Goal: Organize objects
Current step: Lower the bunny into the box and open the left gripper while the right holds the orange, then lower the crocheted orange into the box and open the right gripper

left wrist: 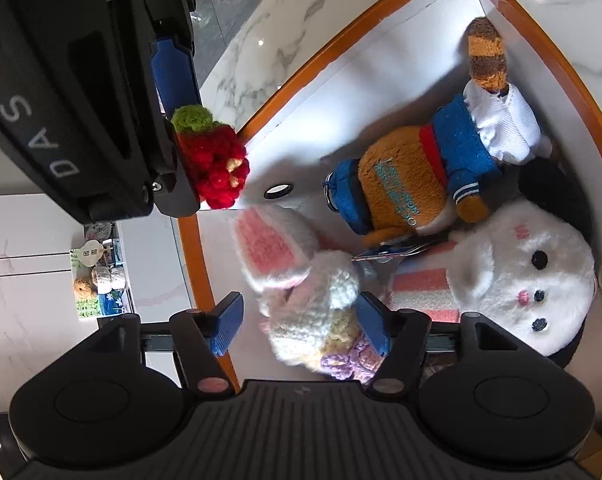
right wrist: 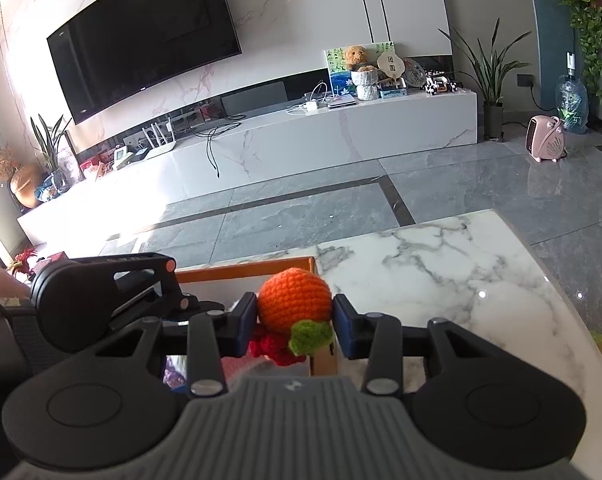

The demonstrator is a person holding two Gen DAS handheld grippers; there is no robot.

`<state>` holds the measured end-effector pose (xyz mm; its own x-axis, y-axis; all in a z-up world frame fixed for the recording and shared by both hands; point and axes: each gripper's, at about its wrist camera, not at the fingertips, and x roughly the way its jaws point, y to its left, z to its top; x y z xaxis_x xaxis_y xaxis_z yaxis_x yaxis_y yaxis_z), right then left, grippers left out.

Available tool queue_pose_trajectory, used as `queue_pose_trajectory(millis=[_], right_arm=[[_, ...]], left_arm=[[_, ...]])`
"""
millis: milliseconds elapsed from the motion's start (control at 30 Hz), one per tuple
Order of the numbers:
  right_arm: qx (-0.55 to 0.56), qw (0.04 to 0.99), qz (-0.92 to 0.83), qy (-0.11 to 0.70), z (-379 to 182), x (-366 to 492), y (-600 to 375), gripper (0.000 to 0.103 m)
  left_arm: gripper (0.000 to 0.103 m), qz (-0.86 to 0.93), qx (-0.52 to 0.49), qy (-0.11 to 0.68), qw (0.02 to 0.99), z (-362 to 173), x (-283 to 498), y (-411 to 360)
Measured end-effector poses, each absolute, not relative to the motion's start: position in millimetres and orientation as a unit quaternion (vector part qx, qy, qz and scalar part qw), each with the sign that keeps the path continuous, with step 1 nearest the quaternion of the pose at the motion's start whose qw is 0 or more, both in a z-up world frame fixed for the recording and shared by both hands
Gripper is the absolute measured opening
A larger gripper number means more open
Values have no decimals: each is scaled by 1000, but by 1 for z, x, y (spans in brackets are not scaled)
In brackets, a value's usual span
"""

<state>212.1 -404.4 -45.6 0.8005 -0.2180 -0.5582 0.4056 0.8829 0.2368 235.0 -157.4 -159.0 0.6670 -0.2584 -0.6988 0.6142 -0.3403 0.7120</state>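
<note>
White marble with grey veining forms the table [right wrist: 453, 280], and beyond it lies a living room with a wall-mounted television [right wrist: 145, 36] and a long white media cabinet [right wrist: 261, 148].

On the table sits an open white box with an orange rim [left wrist: 297, 76]. Seen from the left wrist camera, at the left edge above the box, the right gripper [left wrist: 189, 148] hangs with a crocheted strawberry, red with a green top [left wrist: 215, 160], beside its blue-padded fingers. Below it, the left gripper [left wrist: 301, 326] has its fingers spread apart around a white crocheted rabbit with pink-lined ears and purple flowers [left wrist: 301, 304]; only one pad touches it, so it looks released or not yet gripped. Further right in the box lie an orange plush tiger in a blue jacket and white trousers [left wrist: 421, 176] and a fluffy white plush bunny face [left wrist: 529, 276].

In the right wrist view, the fingers are closed on an orange crocheted ball with a green leaf [right wrist: 295, 306], the strawberry dangling beneath.

Likely risks: the dangling strawberry could swing outside the orange rim and land on the table if released too early, and the two grippers, close together over the box, could collide. The rabbit may topple against the tiger.
</note>
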Motion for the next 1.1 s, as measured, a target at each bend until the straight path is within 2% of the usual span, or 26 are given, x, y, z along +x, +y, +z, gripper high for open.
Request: queue_pose_trajectory(millis=[300, 733, 1100], right_arm=[[169, 935, -164, 266, -44, 212, -403, 43], [144, 938, -129, 288, -51, 220, -389, 43], [134, 939, -130, 288, -56, 223, -386, 44]], left_arm=[[74, -382, 664, 181, 617, -140, 238, -150], [74, -372, 633, 227, 640, -104, 253, -165], [73, -375, 507, 322, 706, -66, 288, -161]])
